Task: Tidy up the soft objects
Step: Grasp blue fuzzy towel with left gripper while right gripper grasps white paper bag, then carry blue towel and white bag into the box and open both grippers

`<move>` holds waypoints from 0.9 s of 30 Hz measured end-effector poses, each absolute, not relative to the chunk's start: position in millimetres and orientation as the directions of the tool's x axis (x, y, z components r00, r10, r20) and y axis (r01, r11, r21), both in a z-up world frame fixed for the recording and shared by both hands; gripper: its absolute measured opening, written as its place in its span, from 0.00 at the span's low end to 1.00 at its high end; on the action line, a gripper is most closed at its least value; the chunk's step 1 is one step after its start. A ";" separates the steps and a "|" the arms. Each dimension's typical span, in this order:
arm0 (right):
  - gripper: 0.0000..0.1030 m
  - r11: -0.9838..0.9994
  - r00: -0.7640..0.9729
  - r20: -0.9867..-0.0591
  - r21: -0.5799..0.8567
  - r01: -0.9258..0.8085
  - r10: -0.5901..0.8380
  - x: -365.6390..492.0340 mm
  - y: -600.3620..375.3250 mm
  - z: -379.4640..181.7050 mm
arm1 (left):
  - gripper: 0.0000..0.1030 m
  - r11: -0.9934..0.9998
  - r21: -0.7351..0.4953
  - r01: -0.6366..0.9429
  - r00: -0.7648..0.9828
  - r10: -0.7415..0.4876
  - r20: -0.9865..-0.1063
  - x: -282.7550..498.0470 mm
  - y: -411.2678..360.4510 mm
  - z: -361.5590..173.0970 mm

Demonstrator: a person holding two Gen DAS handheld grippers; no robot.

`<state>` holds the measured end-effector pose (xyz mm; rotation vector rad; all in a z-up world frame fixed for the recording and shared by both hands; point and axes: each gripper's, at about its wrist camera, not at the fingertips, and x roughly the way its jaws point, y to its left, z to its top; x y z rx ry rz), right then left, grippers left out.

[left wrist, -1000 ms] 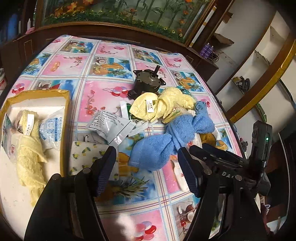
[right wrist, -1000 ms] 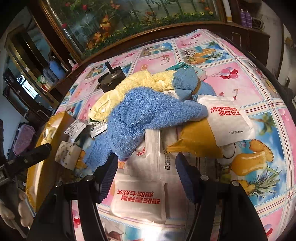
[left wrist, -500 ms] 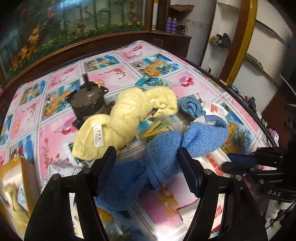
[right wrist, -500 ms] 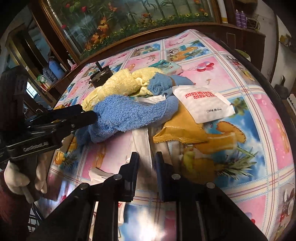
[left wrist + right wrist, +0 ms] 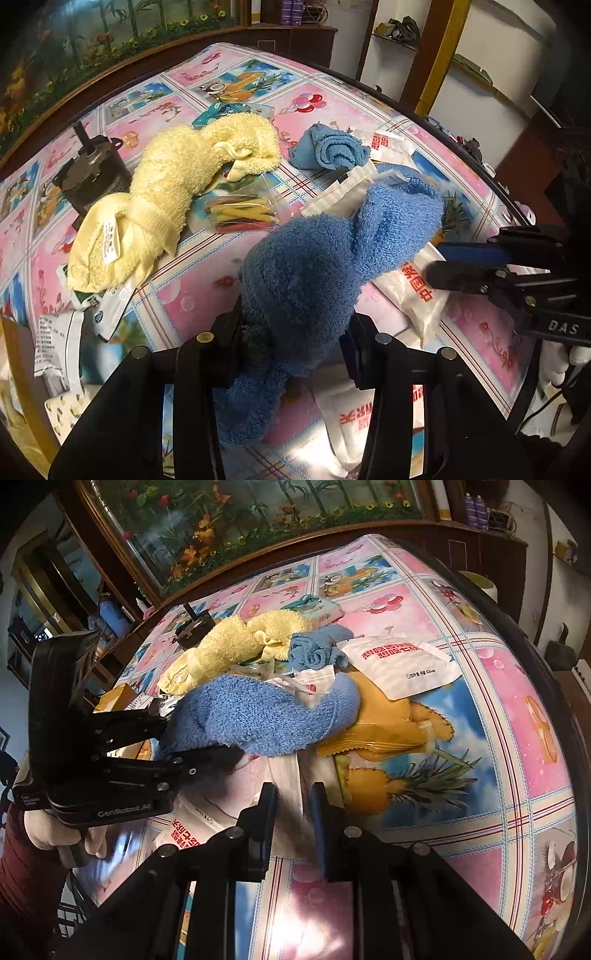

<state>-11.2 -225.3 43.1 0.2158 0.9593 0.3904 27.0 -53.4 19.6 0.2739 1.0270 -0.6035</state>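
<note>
The blue towel [image 5: 332, 258] lies in a long twisted roll near the front of the counter [image 5: 229, 88], draped over white packets, and our left gripper [image 5: 291, 343] has its jaws on either side of the roll's near end. Those jaws are closing, the fluffy cloth bulging between them and both pads already pressing into it. Our right gripper [image 5: 291, 805] has its jaws nearly together, pinching the thin edge of a white plastic packet [image 5: 288, 775] that lies just in front of the towel. Behind the towel we see a yellow towel [image 5: 173, 184] stretched toward a small dark motor [image 5: 92, 173], and a smaller folded blue cloth [image 5: 328, 151] just beside it. A clear bag of coloured strips [image 5: 240, 214] sits between the two towels. An orange pouch [image 5: 380, 723] rests against the blue towel's far end, touching a white glove packet [image 5: 399, 664].
</note>
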 end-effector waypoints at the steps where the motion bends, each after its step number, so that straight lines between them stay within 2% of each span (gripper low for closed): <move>1: 0.19 0.911 0.514 -0.752 0.341 -0.232 0.412 -9.9 -223.6 44.2 | 0.41 0.810 -0.068 0.582 0.378 -0.344 -0.859 22.9 -49.8 22.6; 4: 0.27 0.916 0.519 -0.755 0.323 -0.238 0.401 -4.9 -214.5 46.2 | 0.41 0.826 -0.081 0.558 0.400 -0.353 -0.846 11.4 -36.3 33.0; 8: 0.45 0.932 0.513 -0.780 0.268 -0.245 0.359 8.1 -196.0 40.6 | 0.41 0.847 -0.118 0.518 0.431 -0.378 -0.820 -1.8 -20.1 45.1; 15: 0.53 0.948 0.533 -0.790 0.193 -0.252 0.303 25.6 -168.8 36.2 | 0.41 0.871 -0.209 0.445 0.495 -0.434 -0.753 -31.4 15.0 64.6; 17: 0.52 0.952 0.550 -0.787 0.150 -0.268 0.279 28.1 -160.2 34.5 | 0.41 0.875 -0.240 0.420 0.513 -0.447 -0.733 -38.2 26.8 70.6; 19: 0.40 0.948 0.554 -0.784 0.133 -0.290 0.279 27.1 -154.1 34.2 | 0.41 0.881 -0.269 0.388 0.537 -0.453 -0.712 -47.1 42.0 76.6; 21: 0.34 0.941 0.542 -0.782 0.165 -0.297 0.308 25.2 -154.1 36.0 | 0.41 0.886 -0.300 0.354 0.563 -0.458 -0.688 -56.0 62.3 83.9; 27: 0.31 0.927 0.560 -0.741 0.248 -0.282 0.369 12.7 -163.8 51.0 | 0.41 0.911 -0.348 0.223 0.665 -0.403 -0.629 -86.2 136.8 106.8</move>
